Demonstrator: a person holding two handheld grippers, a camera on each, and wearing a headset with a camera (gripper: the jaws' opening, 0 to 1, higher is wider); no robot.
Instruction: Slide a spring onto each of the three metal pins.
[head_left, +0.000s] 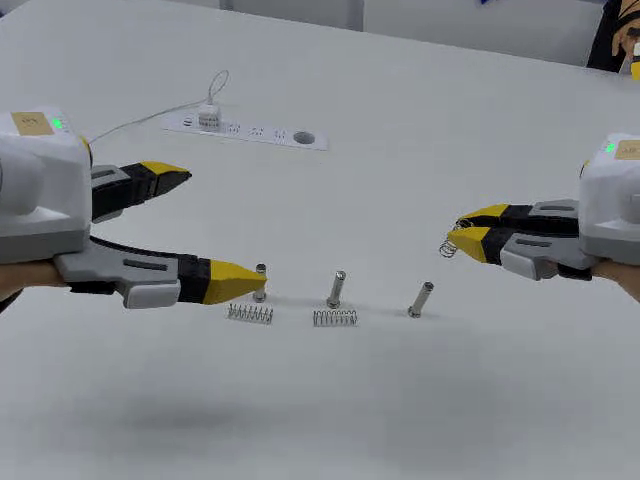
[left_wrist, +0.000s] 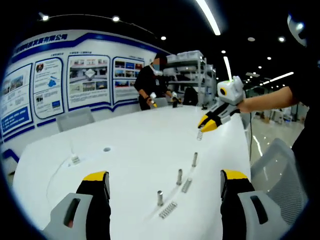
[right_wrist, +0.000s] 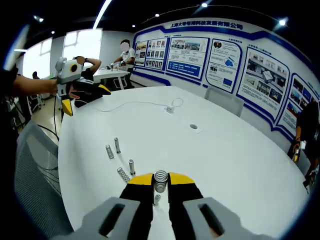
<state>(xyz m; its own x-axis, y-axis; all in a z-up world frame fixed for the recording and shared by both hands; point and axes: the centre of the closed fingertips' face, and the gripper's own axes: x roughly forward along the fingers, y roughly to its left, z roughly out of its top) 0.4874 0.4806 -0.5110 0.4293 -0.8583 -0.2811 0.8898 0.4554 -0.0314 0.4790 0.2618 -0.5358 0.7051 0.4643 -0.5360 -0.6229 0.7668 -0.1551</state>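
So the right gripper (head_left: 470, 238) is pinching one spring (head_left: 449, 244) between its yellow tips, jaws clamped on it, and it's hanging just above the white table (head_left: 400, 120) near the right end of the row of three metal pins (head_left: 421, 299), not on any of them. The left gripper (head_left: 205, 225) is sitting with its jaws spread wide and gripping nothing, its lower tip just beside the leftmost pin (head_left: 260, 283). A second spring (head_left: 250, 314) is lying flat in front of that pin, and a third spring (head_left: 335, 318) is lying in front of the middle pin (head_left: 336, 289).
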